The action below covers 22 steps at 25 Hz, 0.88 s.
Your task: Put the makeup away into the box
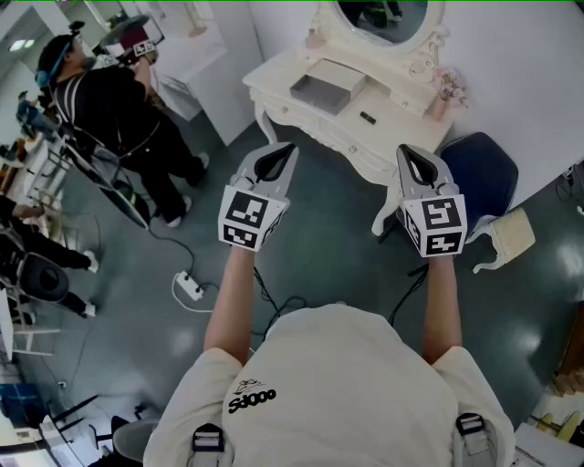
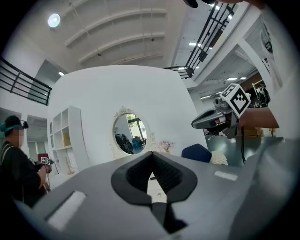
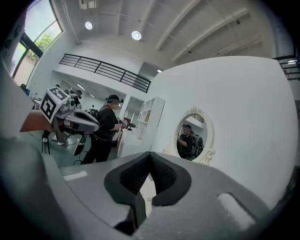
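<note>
The gray box (image 1: 327, 91) sat open on the white dressing table (image 1: 278, 80) at the upper middle of the head view. A small dark item (image 1: 367, 117), too small to identify, lay just to the box's right on the tabletop. A vase of pink flowers (image 1: 447, 88) stood near the table's right end, below and to the right of the oval mirror (image 1: 383, 16). A blue chair (image 1: 481, 173) stood at the table's right. Lower in the frame, the left gripper (image 1: 288, 148) and the right gripper (image 1: 405, 151) were held side by side, short of the table, tips toward it. Each had its jaws together with nothing between them. Another person (image 1: 109, 105) stood at the upper left, and a power strip (image 1: 190, 286) lay on the floor.
</note>
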Motion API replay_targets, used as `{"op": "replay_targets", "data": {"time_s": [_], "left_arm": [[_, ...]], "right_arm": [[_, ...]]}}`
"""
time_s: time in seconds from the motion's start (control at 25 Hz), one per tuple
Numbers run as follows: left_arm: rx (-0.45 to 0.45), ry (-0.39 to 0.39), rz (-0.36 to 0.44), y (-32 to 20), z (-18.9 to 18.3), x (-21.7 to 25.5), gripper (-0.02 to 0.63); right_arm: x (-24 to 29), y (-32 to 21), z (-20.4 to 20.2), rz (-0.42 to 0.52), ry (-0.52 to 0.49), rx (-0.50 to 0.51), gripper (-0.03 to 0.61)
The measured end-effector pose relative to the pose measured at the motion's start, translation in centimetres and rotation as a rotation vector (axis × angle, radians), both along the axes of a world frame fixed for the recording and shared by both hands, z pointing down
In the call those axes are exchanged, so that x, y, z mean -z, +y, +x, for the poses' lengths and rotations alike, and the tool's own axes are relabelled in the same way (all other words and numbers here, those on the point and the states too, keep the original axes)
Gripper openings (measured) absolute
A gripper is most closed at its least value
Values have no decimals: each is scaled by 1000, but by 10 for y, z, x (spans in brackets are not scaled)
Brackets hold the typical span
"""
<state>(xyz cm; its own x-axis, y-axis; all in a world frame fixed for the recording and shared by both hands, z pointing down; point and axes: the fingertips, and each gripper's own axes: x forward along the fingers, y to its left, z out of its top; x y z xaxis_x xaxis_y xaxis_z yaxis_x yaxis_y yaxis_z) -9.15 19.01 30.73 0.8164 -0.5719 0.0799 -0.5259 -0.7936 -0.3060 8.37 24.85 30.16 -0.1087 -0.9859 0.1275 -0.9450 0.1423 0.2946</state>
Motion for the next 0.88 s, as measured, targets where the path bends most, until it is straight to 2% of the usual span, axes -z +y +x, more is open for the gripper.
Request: {"op": "replay_targets", "data": {"time_s": [0.12,0.2,0.36,0.48,0.72,0.88], "left_arm": [[9,0,-4,1,10,-3,18],[16,-6,-19,0,15,-9,18],[32,-15,-50,-5,19,-20,18],[34,-13,-60,-16,26,-23,18],[38,-7,-65,-58,36,-32,18],[43,17,-84,-118,40,-39,18]], "right_arm": [[8,2,16,63,15,-18,3],[8,2,22,86,-14,8,3],[-8,-8,22,27,-119,92,3],[-17,-19,26,-2,-154,123,3],[-27,-64,37,-14,-178,129,3],[-27,-118,50,-1,-172,112,3]]}}
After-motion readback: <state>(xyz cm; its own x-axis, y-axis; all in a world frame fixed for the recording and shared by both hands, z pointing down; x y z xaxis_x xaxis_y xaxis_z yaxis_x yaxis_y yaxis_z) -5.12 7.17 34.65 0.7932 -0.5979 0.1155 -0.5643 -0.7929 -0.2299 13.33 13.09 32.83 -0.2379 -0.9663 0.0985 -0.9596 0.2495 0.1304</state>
